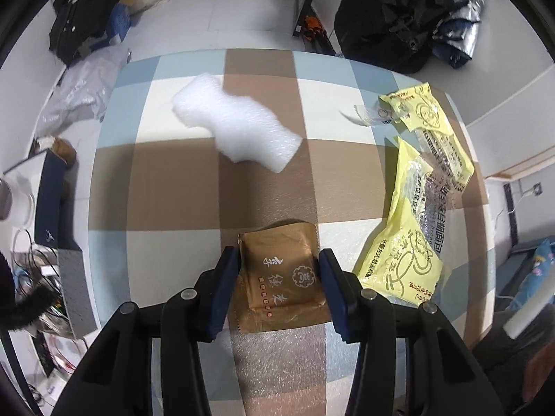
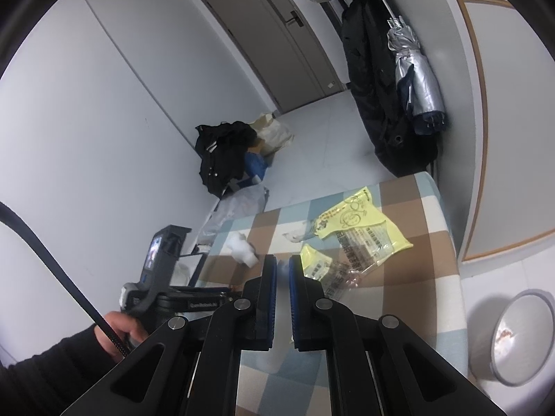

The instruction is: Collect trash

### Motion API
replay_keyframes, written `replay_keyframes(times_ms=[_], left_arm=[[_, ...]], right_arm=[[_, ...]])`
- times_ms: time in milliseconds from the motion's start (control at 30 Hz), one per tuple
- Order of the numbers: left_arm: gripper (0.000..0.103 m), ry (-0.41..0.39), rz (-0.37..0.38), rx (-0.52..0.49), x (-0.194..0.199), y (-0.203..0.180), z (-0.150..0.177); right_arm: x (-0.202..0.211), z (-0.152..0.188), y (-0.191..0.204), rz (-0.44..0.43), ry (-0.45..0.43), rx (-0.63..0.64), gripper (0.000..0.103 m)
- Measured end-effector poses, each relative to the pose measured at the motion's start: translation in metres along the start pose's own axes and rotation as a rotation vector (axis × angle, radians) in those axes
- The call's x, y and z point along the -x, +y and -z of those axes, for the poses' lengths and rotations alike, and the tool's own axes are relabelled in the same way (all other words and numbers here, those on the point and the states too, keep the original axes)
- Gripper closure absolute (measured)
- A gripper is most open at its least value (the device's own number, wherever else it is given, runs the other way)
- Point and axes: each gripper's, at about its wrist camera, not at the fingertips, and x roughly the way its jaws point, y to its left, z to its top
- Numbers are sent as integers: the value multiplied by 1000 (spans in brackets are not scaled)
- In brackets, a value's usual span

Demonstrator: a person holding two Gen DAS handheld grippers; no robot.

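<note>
Left wrist view is looking steeply down at the checked bench (image 1: 173,180), w/ the left gripper (image 1: 279,270) straddling a brown packet (image 1: 281,270) lying flat at the near edge; its blue fingers (image 1: 225,287) are sitting one on each side of the packet, about level w/ its edges, but can't tell whether they're pressing on it. Beyond it, near the bench middle, a white foam piece (image 1: 236,128) is lying on the cloth, well apart from the packet. At right, two yellow wrappers (image 1: 412,235) are lying crumpled and overlapping, w/ a clear torn scrap (image 1: 364,114) just beside the far one. Right wrist view is showing the right gripper (image 2: 282,277) hovering above the bench w/ its fingers (image 2: 270,287) nearly together and nothing between them. A hand (image 2: 118,332) in a dark sleeve is holding the left gripper at lower left. A grey bin (image 2: 520,339) is standing on the floor right of the bench, while a black coat (image 2: 374,86) and a folded umbrella (image 2: 416,79) are hanging by the wall.
</note>
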Motion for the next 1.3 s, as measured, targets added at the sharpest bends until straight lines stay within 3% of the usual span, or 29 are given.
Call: replay_keyframes(times_ms=[167, 300, 500, 567, 600, 667, 700, 733, 933, 967, 1000, 1033, 1167, 1267, 1300], left_arm=[[65, 3, 61, 47, 3, 10, -1], [82, -10, 107, 62, 10, 13, -1], [81, -32, 141, 77, 17, 16, 6], [81, -63, 99, 59, 26, 16, 7], [78, -69, 87, 49, 30, 18, 8], [57, -63, 28, 32, 30, 17, 9], [39, -59, 7, 26, 28, 18, 9], [35, -64, -3, 16, 27, 18, 11], [35, 18, -61, -54, 0, 10, 11], [33, 39, -74, -64, -4, 11, 12], [21, 24, -70, -92, -4, 7, 13], [18, 39, -75, -108, -6, 6, 14], [16, 36, -138, -193, -11, -4, 20], [23, 29, -165, -221, -9, -3, 22], [37, 20, -167, -204, -6, 1, 21]], right_arm=[[-6, 4, 3, 14, 14, 10, 96], [-13, 6, 4, 30, 23, 13, 96], [-23, 11, 7, 59, 37, 21, 96], [-24, 13, 7, 68, 42, 25, 96], [-24, 13, 7, 71, 43, 26, 96], [-25, 15, 8, 74, 43, 28, 96], [-25, 15, 8, 76, 43, 30, 96], [-25, 15, 8, 77, 44, 32, 96], [-26, 17, 9, 78, 44, 35, 96], [-25, 17, 10, 77, 43, 36, 96], [-25, 17, 10, 76, 41, 37, 96], [-24, 17, 10, 75, 39, 38, 96], [-22, 15, 8, 68, 32, 29, 96], [-20, 14, 6, 61, 27, 24, 96], [-19, 13, 6, 58, 25, 21, 96]])
